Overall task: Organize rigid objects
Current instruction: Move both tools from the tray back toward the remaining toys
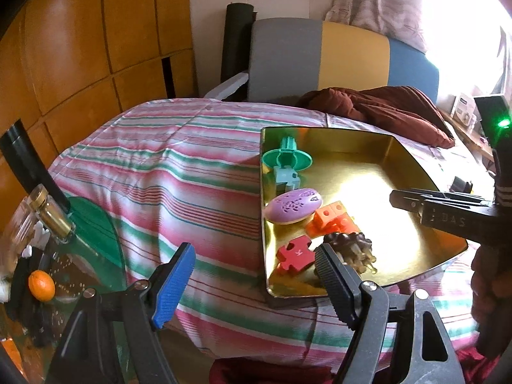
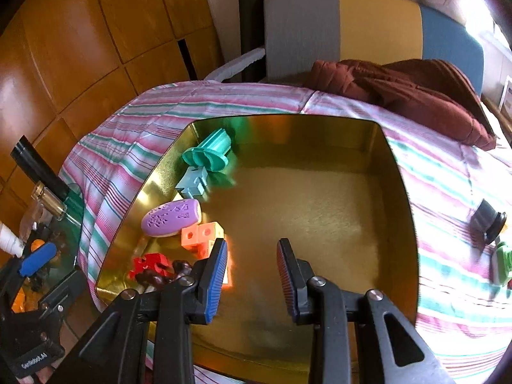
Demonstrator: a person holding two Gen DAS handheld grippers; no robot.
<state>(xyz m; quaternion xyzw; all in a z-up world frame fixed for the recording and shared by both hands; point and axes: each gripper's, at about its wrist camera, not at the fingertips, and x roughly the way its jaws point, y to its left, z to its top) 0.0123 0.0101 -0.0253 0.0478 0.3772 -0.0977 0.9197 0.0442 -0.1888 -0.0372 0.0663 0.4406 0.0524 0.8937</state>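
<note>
The bed (image 2: 249, 102), under a pink-and-green striped cover, is carrying a gold tin tray (image 2: 400, 211), which is lying directly below and ahead of the right tool (image 2: 252, 262). That tool is hanging over the tray's bare middle with its jaws narrowly parted and nothing between them. The left tool (image 1: 256, 275) is standing just outside the tray's near left corner, jaws wide and empty.

Inside the tray, all along the wall to the right tool's left, five pieces are lying in a row: a teal flanged plastic piece (image 2: 208, 155), a pale blue block (image 2: 192, 185), a purple oval (image 2: 171, 217), an orange cube cluster (image 2: 200, 235), a red cross-shaped piece (image 2: 150, 264), and a dark brown beaded piece (image 1: 350, 249) nearest.

To the right tool's right, out on the cover, a dark cylindrical cap (image 2: 488, 220) and a green object (image 2: 504, 262) are waiting. Judgement: one of these is likely next. The right tool should open further before descending, close squarely across the piece, and avoid snagging the cover.
</note>
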